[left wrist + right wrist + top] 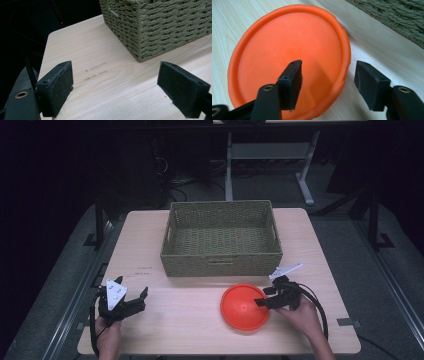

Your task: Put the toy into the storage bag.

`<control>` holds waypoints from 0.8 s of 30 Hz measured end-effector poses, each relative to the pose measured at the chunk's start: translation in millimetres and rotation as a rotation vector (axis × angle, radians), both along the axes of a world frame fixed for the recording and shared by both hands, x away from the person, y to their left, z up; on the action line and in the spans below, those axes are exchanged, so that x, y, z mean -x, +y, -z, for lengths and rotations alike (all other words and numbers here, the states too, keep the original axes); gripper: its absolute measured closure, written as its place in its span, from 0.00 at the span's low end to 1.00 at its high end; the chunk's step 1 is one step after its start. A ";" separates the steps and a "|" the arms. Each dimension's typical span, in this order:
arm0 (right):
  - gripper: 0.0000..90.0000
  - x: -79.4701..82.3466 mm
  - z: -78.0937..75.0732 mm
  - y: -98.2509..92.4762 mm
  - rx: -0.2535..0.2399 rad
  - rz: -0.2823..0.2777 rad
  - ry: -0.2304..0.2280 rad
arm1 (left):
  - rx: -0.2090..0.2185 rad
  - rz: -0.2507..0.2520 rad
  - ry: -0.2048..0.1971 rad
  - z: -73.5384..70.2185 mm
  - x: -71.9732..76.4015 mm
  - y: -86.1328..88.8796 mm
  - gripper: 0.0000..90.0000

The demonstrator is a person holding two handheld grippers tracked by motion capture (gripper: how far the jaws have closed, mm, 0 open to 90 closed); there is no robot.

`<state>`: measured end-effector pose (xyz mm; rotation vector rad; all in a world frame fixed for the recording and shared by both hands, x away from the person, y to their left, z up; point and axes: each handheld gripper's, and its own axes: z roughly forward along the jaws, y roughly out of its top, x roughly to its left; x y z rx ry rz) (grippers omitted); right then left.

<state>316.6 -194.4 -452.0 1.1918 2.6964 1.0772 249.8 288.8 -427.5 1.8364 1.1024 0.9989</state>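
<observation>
The orange plate (244,307), light, stiff and slick-looking, lies on the surface (180,310) before the basket (221,238), its rim between the open right tongs (327,83), best pinched there

round plastic plate (244,306): plain bright orange, no pattern
rectangular woven basket (221,238): olive green, plaited weave all over
wooden table (180,310): pale beige with fine straight grain lines
left gripper (131,301): black body, grey three-cornered plate on top
right gripper (265,296): black jaws, black cable
floor (395,270): dark grey
</observation>
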 end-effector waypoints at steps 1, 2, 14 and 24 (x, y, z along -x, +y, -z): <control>0.45 0.0 0.0 0.0 0.000 0.000 0.000 | 0.000 0.000 0.000 0.0 0.0 0.0 0.14; 0.46 -1.7 1.1 -0.8 -0.005 0.004 0.011 | -0.001 0.000 0.000 -0.1 0.1 0.0 0.14; 0.50 -3.5 6.6 3.0 -0.013 -0.016 0.040 | -0.008 0.003 -0.007 0.1 0.8 -2.2 0.14; 0.57 -2.8 7.6 1.7 -0.015 -0.013 0.030 | -0.008 0.001 -0.007 0.0 0.6 -1.2 0.14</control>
